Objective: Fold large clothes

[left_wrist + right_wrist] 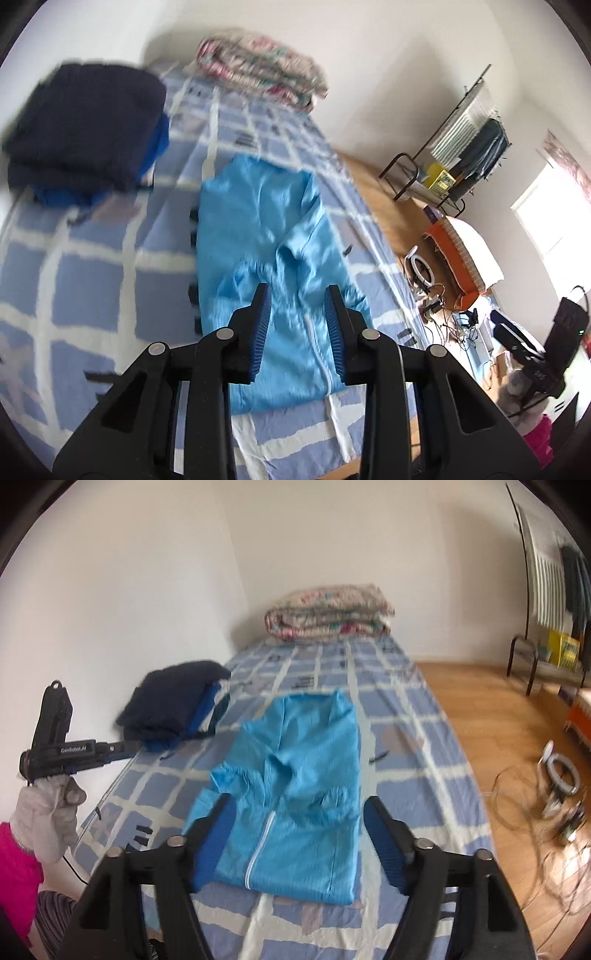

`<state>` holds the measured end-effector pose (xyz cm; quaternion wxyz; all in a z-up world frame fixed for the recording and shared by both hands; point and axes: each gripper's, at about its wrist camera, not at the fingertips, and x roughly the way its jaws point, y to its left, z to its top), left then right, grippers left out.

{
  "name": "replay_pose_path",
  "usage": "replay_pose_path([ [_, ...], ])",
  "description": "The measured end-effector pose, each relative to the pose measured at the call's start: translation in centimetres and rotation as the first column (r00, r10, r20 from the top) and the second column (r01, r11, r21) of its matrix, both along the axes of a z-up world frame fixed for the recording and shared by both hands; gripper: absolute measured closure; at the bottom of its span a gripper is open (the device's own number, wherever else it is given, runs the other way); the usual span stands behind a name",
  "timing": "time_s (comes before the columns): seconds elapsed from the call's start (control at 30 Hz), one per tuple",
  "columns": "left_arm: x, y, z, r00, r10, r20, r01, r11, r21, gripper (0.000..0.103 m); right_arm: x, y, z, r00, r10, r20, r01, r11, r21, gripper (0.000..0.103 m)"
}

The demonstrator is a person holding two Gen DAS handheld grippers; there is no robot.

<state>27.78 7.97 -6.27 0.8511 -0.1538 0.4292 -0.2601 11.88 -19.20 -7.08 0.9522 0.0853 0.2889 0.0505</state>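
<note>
Blue jacket (295, 786) lies partly folded, flat on the bed (413, 746); both hand-held grippers above it, empty.
Left hand-held gripper (297, 325) narrowly apart, right hand-held gripper (299, 834) wide; the slick-looking fabric may spring open, or a regrasp drag it crooked.

Jacket (295, 775): bright sky blue, white zip line down the front. Bed sheet (406, 738): pale periwinkle-blue squares in a white grid, a few small dark marks scattered on it. Stack of folded clothes (173, 705): navy on top, royal blue under it. Rolled quilt (328, 613) by the wall: cream with pink and green flowers. Walls (147, 572): white. Floor (498, 720): warm honey-brown wood. Both grippers black, blue ribbed pads: left gripper (298, 321), right gripper (299, 834). Glove (48, 816) on the person's left hand: light grey; sleeve (16, 864) magenta pink. Box (563, 648) on the dark rack: yellow. Seat (458, 258) beside the bed: orange, white cloth over it.
</note>
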Motion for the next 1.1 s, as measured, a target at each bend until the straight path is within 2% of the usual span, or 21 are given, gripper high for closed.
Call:
replay_pose_path([
  [0.1,0.6,0.7,1.9,0.999,0.007,0.038,-0.007,1.0,0.001,0.073,-0.3,-0.2,2.5,1.0,-0.002,0.008,0.001,0.999,0.037,0.028],
  [0.2,1.5,1.8,2.5,0.999,0.028,0.034,-0.027,1.0,-0.015,0.073,0.0,-0.5,3.9,1.0,-0.001,0.009,0.0,0.998,0.055,0.028],
  [0.33,2.9,3.0,2.5,0.998,0.061,0.026,-0.06,0.998,-0.02,0.073,1.5,-0.5,4.6,1.0,0.03,-0.005,-0.03,0.999,0.028,0.028],
  [0.5,6.6,2.8,1.7,0.996,0.089,-0.011,-0.089,0.996,0.0,0.072,6.3,-1.7,3.8,0.997,0.065,-0.046,-0.065,0.998,0.007,0.028],
  [0.53,7.4,2.5,1.6,0.996,0.091,-0.017,-0.091,0.996,0.004,0.069,7.6,-2.2,3.4,0.996,0.07,-0.051,-0.07,0.998,0.011,0.028],
  [0.6,9.9,1.8,1.1,0.994,0.108,-0.027,-0.108,0.994,-0.013,0.054,10.7,-3.5,2.2,0.995,0.077,-0.069,-0.075,0.997,0.029,0.028],
  [0.73,15.5,-0.1,-0.7,0.99,0.126,-0.067,-0.127,0.992,-0.016,0.053,16.7,-5.5,-0.3,0.991,0.081,-0.105,-0.079,0.997,0.019,0.028],
  [0.87,21.9,-3.4,-3.1,0.99,0.104,-0.094,-0.106,0.994,-0.007,0.053,23.0,-7.6,-3.7,0.986,0.088,-0.14,-0.086,0.996,0.019,0.028],
  [0.97,27.4,-7.0,-5.6,0.99,0.073,-0.124,-0.079,0.996,-0.042,0.053,28.1,-8.9,-6.7,0.982,0.102,-0.159,-0.098,0.995,0.03,0.028],
  [1.1,32.9,-11.7,-9.2,0.985,0.023,-0.171,-0.038,0.996,-0.084,0.053,34.8,-10.1,-11.0,0.975,0.129,-0.182,-0.118,0.991,0.067,0.028],
])
